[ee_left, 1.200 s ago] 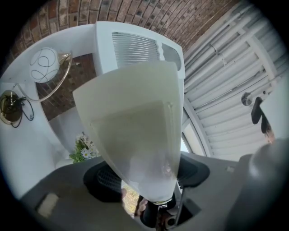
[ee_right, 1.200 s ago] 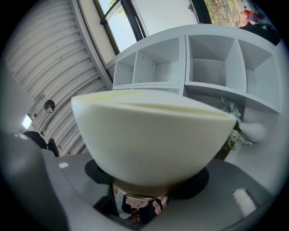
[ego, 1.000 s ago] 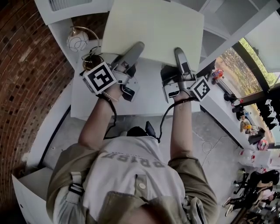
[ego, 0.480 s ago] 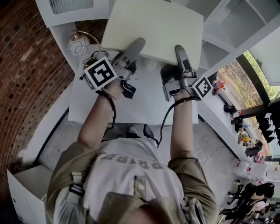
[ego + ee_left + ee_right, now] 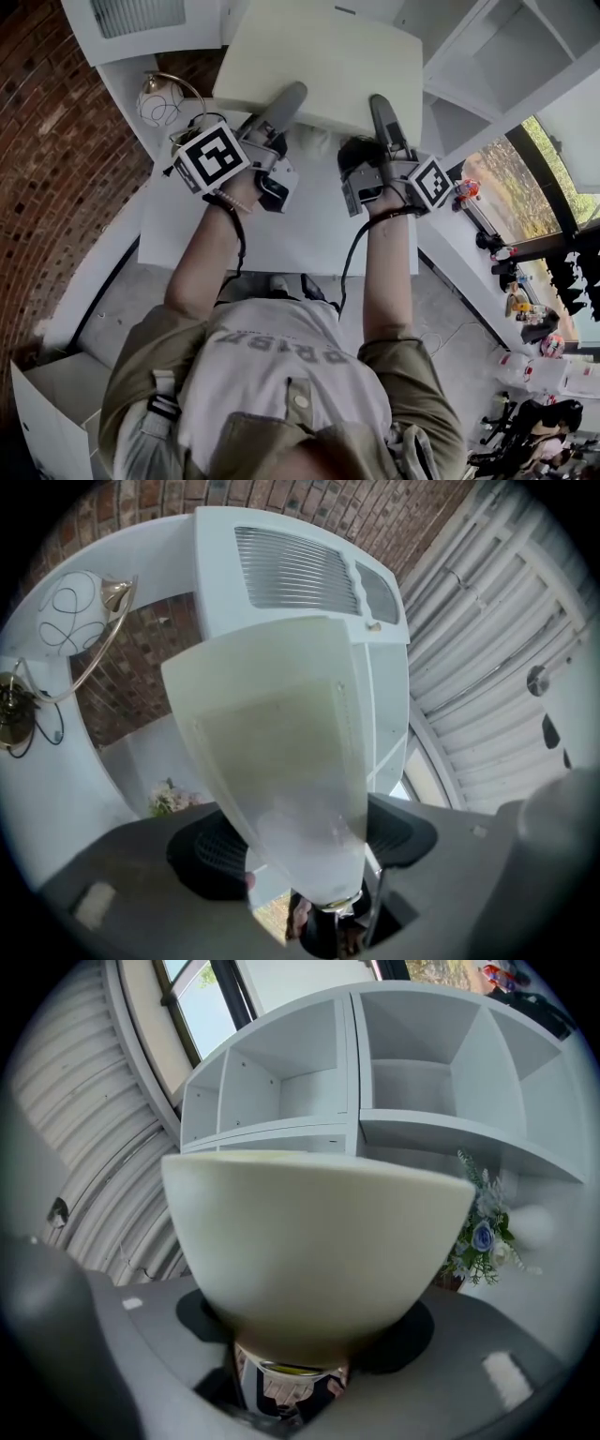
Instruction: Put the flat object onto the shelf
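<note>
Reading on shirt: the print across the person's shirt (image 5: 281, 370) is upside down from the head view. It looks like "PRISM", but I am not certain.
Marker cubes: the left cube (image 5: 212, 159) and right cube (image 5: 430, 183) carry black-and-white square patterns with no letters.
Left hand-held gripper (image 5: 289, 101): clamped on the board's near edge, left of middle, with one jaw over it and one under.
Right hand-held gripper (image 5: 384, 114): clamped the same way on the near edge, right of middle. Its jaws stand fairly wide but are pressed on the board.
Worktop (image 5: 281, 230): white, and lies below the grippers. The board is lifted clear of it.
Board (image 5: 323, 56): pale cream and flat, with its broad face up. It runs forward from both grippers, away from the person.
Long axis: appears to lie left to right, across the line of the jaws, though the wide lens makes this unsure.
Key relation: the shelf (image 5: 487, 42) lies ahead and to the right of the board's far edge, so the right gripper is the nearer one. In the right gripper view the far edge points at the open compartments (image 5: 403, 1082).
Next move (judgement): carry the board forward and rightward, keeping it level, into a compartment.
Far items: a lamp (image 5: 159, 98) at far left and flowers (image 5: 478, 1237) beside the shelf. Neither shows any writing.
</note>
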The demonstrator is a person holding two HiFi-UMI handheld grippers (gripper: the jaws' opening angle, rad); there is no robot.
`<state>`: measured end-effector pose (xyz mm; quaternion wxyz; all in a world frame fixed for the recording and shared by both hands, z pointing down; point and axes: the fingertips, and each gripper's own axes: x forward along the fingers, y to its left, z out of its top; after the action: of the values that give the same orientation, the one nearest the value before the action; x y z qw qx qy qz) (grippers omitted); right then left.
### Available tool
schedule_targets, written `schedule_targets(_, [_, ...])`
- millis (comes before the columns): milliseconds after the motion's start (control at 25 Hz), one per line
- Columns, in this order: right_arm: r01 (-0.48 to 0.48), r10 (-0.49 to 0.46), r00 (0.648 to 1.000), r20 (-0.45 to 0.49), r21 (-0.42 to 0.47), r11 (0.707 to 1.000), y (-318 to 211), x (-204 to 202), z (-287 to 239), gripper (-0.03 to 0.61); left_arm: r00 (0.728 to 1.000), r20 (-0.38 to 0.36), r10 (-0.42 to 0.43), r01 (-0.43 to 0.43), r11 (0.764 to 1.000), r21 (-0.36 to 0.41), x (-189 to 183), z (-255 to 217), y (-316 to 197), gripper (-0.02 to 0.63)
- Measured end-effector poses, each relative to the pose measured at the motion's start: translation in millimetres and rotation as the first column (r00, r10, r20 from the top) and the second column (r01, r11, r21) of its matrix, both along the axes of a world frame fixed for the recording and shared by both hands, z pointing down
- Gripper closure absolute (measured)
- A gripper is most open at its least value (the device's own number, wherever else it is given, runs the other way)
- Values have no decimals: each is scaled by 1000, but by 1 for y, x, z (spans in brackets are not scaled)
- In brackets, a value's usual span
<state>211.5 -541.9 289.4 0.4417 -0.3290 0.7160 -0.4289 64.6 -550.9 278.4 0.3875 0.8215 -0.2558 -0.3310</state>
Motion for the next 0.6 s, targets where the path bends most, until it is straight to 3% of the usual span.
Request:
schedule_targets(280, [-39,40,999,33,-27,999,-4,7,-4,261,1000,18,12,-13,999,44,5,1,5,229])
schedule_targets(600, [-61,63,997,48,-47,997,-14,11,-11,261,993,114,35,-43,997,65,22,21,20,255])
